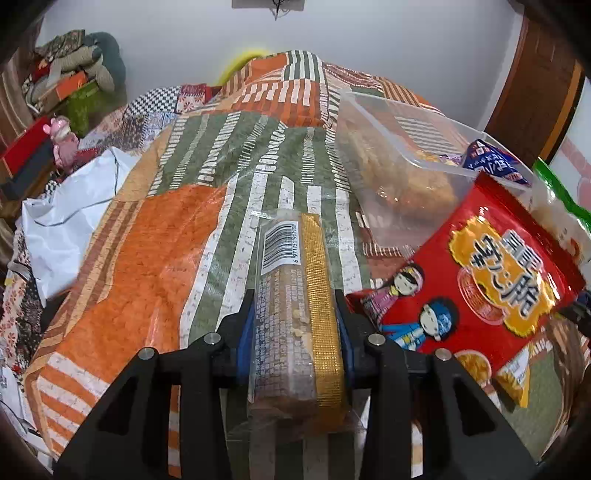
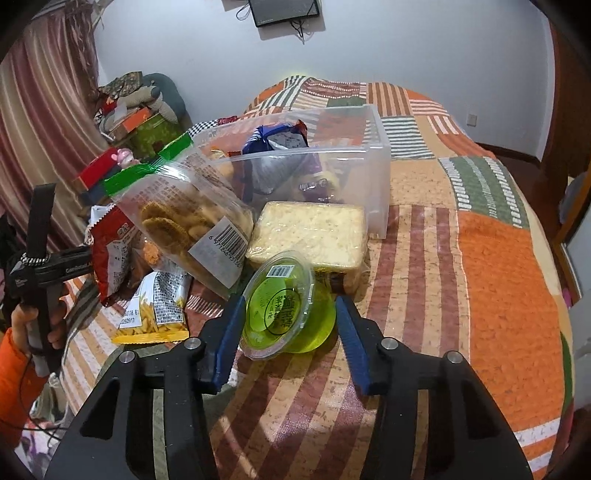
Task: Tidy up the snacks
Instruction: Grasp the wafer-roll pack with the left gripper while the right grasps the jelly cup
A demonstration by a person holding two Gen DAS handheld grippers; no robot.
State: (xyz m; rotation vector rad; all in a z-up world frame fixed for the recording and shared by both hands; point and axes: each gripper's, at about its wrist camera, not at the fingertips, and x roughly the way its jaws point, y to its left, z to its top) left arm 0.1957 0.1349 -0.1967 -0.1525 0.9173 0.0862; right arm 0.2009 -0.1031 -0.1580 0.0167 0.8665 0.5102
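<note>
Clear plastic bin (image 2: pixel 369 177) sits on bed, already part-filled. Your left claw (image 1: pixel 295 332) grips wrapped snack bar (image 1: pixel 295 314), held above quilt. Right claw (image 2: pixel 290 325) gapes around green jelly cup (image 2: pixel 284 314), not clamped. Next: carry bar to bin, close on cup.

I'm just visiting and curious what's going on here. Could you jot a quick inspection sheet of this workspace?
Surface: bed with patchwork quilt.
Job's things: clear bin holding snacks; red bag, cookie bag, bread pack, yellow bag outside it.
Clutter: piled boxes.
Grippers: left gripper shut on wrapped cake; right gripper open around green jelly cup.
Cables: dangling from wall device.
Surroundings: striped curtain, wooden door.
</note>
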